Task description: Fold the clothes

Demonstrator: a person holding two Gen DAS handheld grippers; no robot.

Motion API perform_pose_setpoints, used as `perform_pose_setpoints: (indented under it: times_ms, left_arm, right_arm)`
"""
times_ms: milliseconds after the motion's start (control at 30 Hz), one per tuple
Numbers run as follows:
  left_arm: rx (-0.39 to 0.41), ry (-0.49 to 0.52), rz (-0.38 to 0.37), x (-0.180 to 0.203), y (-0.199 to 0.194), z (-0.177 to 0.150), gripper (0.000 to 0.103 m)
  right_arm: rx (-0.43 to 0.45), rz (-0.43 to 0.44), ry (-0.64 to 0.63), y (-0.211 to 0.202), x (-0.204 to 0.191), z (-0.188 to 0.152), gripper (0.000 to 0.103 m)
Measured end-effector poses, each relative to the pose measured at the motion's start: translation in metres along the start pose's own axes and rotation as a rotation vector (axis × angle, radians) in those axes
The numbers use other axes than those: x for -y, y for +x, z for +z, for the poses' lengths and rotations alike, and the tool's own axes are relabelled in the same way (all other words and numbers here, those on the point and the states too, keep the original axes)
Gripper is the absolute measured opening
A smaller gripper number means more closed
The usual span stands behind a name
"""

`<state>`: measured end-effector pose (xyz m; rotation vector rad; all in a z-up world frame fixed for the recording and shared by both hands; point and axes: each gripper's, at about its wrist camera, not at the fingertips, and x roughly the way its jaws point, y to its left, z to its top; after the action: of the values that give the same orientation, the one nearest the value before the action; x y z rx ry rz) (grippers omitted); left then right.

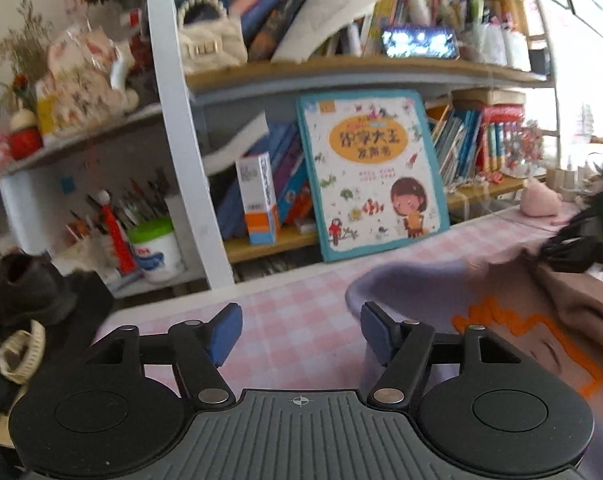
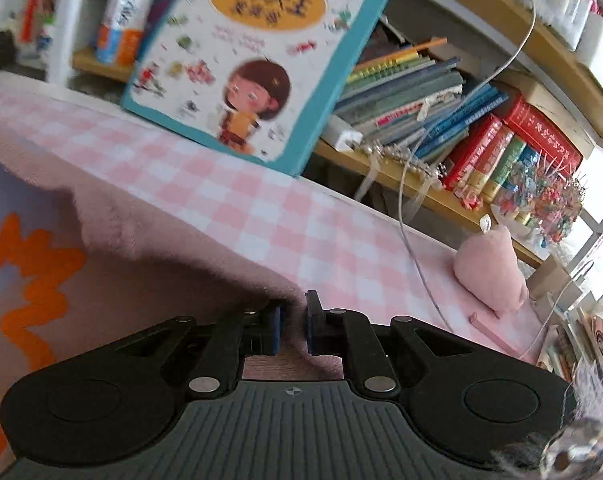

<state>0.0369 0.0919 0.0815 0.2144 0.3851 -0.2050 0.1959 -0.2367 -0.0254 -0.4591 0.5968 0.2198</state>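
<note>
We start from the garment (image 2: 113,236), a dusty-pink fleecy piece with a lilac panel and an orange squiggle print (image 1: 541,332), lying on the pink checked tablecloth (image 2: 261,208) in front of the big picture book (image 1: 371,172) that leans against the shelf. Its pink edge is pinched by our right gripper (image 2: 292,326), whose blue pads are drawn narrow on a fold of the cloth. We judge this grip is there to lift that side and carry it over the lilac panel, which would explain why the fabric rises and bunches towards the pads.

Our left gripper (image 1: 297,332) hangs on the side of the garment away from the book's right edge, jaws wide and holding nothing, one pad (image 1: 375,332) over the lilac rim, the other over bare tablecloth. It seems placed to take or pin that near edge while the fold goes over.

Further from the book, a pink plush toy (image 2: 491,276) sits on the cloth by a white cable (image 2: 417,264), and a tub of pens (image 1: 157,248) stands beyond the white shelf post.
</note>
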Motion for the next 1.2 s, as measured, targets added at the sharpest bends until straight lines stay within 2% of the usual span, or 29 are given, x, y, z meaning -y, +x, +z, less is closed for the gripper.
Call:
perform_pose_setpoints:
  times_ms: [33, 133, 200, 267, 333, 500, 600, 667, 833, 900, 967, 1033, 1100, 1133, 1200]
  left_arm:
    - [0.009, 0.008, 0.000, 0.001, -0.009, -0.001, 0.071]
    - [0.012, 0.027, -0.067, 0.012, -0.029, -0.007, 0.072]
    - [-0.004, 0.025, -0.117, 0.019, -0.034, -0.013, 0.072]
    - [-0.034, 0.032, -0.123, 0.026, -0.032, -0.020, 0.072]
    - [-0.071, 0.037, -0.107, 0.031, -0.026, -0.027, 0.072]
    - [-0.109, -0.034, -0.126, 0.026, -0.024, -0.035, 0.072]
    - [-0.116, -0.081, -0.149, 0.022, -0.028, -0.040, 0.072]
    - [-0.130, -0.114, -0.167, 0.020, -0.028, -0.045, 0.072]
    - [-0.169, -0.163, -0.166, 0.020, -0.026, -0.057, 0.071]
    - [-0.173, -0.179, -0.167, 0.021, -0.026, -0.060, 0.064]
    - [-0.176, -0.201, -0.186, 0.021, -0.026, -0.061, 0.041]
    - [-0.181, -0.223, -0.209, 0.021, -0.024, -0.063, 0.028]
    - [-0.181, -0.234, -0.216, 0.020, -0.023, -0.064, 0.019]
    - [-0.180, -0.248, -0.223, 0.018, -0.023, -0.064, 0.013]
    - [-0.175, -0.283, -0.239, 0.011, -0.024, -0.064, 0.011]
  right_arm:
    - [-0.009, -0.011, 0.000, 0.008, 0.001, 0.001, 0.011]
    - [-0.026, -0.028, -0.017, 0.021, 0.000, 0.003, 0.013]
    - [-0.022, -0.045, -0.044, 0.019, -0.002, 0.005, 0.019]
    - [0.005, -0.070, -0.050, 0.004, -0.001, 0.004, 0.039]
    - [0.058, -0.043, -0.024, -0.023, 0.003, 0.001, 0.049]
    - [0.156, 0.100, 0.099, -0.104, 0.014, -0.023, 0.057]
    - [0.159, 0.194, 0.173, -0.141, 0.005, -0.048, 0.060]
    - [0.128, 0.235, 0.227, -0.153, -0.004, -0.067, 0.060]
    - [0.057, 0.214, 0.290, -0.162, -0.021, -0.093, 0.060]
    - [0.063, 0.217, 0.305, -0.167, -0.025, -0.095, 0.060]
    - [0.077, 0.233, 0.308, -0.170, -0.030, -0.094, 0.059]
    - [0.083, 0.252, 0.303, -0.171, -0.036, -0.093, 0.056]
    - [0.055, 0.258, 0.274, -0.164, -0.043, -0.094, 0.046]
    - [0.039, 0.249, 0.253, -0.160, -0.048, -0.095, 0.034]
    - [0.032, 0.224, 0.219, -0.156, -0.056, -0.099, 0.033]
